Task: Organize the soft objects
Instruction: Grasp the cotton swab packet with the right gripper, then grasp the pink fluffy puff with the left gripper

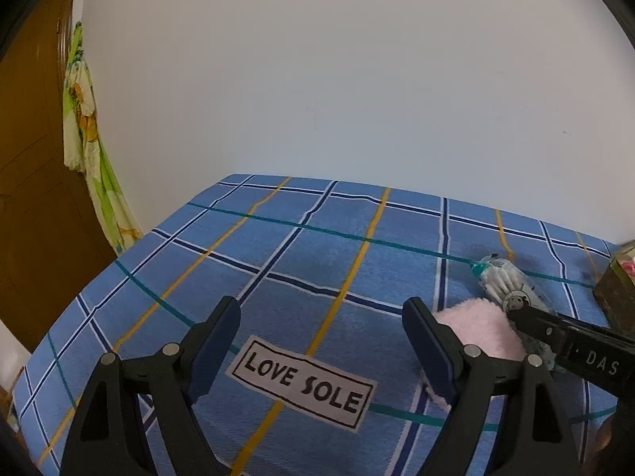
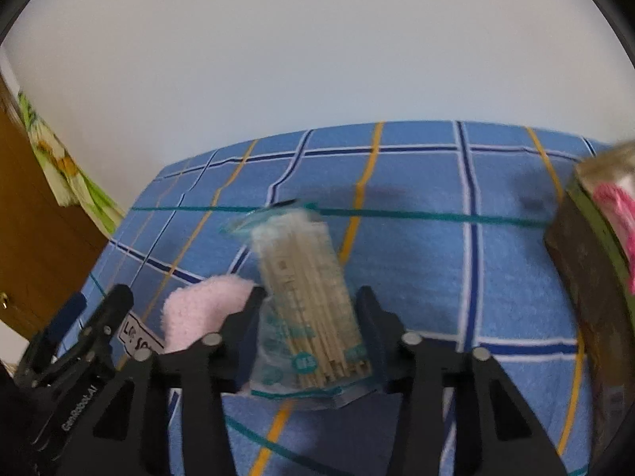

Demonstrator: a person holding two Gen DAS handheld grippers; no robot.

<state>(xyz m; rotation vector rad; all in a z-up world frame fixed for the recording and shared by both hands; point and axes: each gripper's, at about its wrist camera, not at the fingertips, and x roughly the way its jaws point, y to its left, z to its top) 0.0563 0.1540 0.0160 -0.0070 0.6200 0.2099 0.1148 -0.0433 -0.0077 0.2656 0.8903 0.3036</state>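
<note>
Left gripper (image 1: pixel 321 341): seen nearest in the left wrist view, jaws spread wide, nothing held between them; it is poised over the bedsheet's white "LOVE SOLE" label (image 1: pixel 301 382).

Right gripper (image 2: pixel 309 317): seen nearest in the right wrist view, jaws set partly open on either side of a clear packet of cotton swabs (image 2: pixel 305 301). The packet is blurred; whether the pads press it or merely flank it cannot be told. In the left wrist view the right gripper's tip is seen at the near right, lying over the near end of the same packet (image 1: pixel 510 287).

Pink fluffy cloth (image 1: pixel 480 329): lying on the sheet, just left of the swab packet and touching it, partly hidden behind the left gripper's right finger (image 1: pixel 430 347). In the right wrist view it is found at the near left (image 2: pixel 198 313), beside the right gripper's left finger (image 2: pixel 244 329).

Bedsheet (image 1: pixel 317 258): blue, checked with white, navy, yellow and teal lines; all items are borne on it.

Box (image 2: pixel 583 261): dark-sided, at the far right of the sheet, well apart from the cloth, with something pink (image 2: pixel 619 210) visible inside its top; detail is blurred.

Floral fabric (image 1: pixel 85 131): green and yellow, hung at the far left beside a brown wooden door (image 1: pixel 27 182).

Wall (image 1: pixel 337 79): plain white, behind the bed.
</note>
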